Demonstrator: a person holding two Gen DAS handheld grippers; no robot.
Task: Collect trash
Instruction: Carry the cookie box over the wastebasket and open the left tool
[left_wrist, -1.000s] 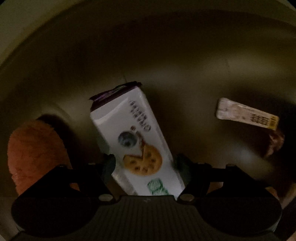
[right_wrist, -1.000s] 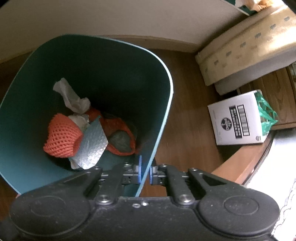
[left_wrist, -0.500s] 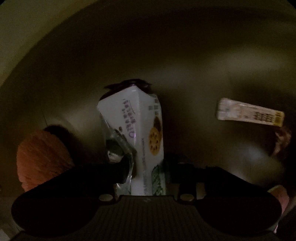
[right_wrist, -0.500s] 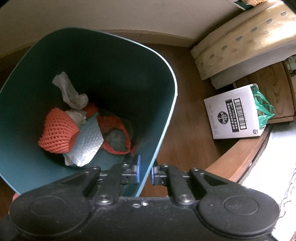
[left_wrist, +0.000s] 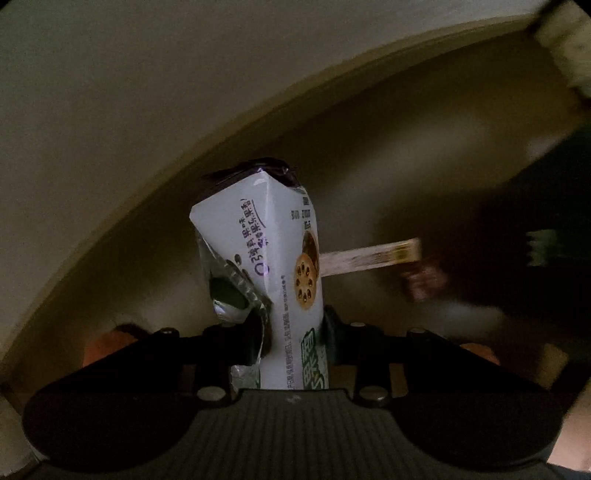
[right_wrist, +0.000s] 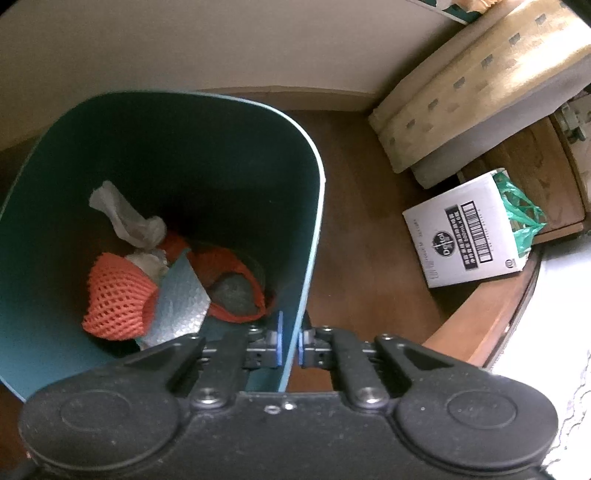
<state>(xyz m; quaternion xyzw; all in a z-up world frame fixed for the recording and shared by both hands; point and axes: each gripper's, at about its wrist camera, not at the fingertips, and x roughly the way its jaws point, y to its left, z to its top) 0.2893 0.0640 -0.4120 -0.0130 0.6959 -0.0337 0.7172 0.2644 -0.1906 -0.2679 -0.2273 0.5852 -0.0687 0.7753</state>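
- A white cookie wrapper (left_wrist: 284, 266) is gripped between the fingers of the left claw (left_wrist: 291, 343), which are closing on it; its crumpled foil side bulges to the left, and its dark sealed end points away from the camera.
- Below the wrapper, in dim light, a pale strip wrapper (left_wrist: 369, 254) is seen on a dark floor, with a blurred brownish scrap (left_wrist: 424, 282) just beside its right end.
- The right claw (right_wrist: 290, 343) is clamped on the rim of a teal bin (right_wrist: 221, 155), one blue pad inside the wall and one outside.
- The bin is held tilted, so its inside is open to the camera.
- At the bottom of the bin an orange foam net (right_wrist: 114, 299) is seen, touching a silver foil sheet (right_wrist: 177, 299).
- A crumpled white tissue (right_wrist: 125, 218) lies above the net.
- A red mesh bag (right_wrist: 225, 266) with a grey lump (right_wrist: 232, 291) in it is pressed against the foil's right side.
- Well apart from the bin, a white carton (right_wrist: 469, 236) stands on the wooden floor (right_wrist: 369, 258), and a green plastic bag (right_wrist: 521, 210) sticks out of its open end.
- A mattress edge (right_wrist: 472, 81) is seen beyond the carton.
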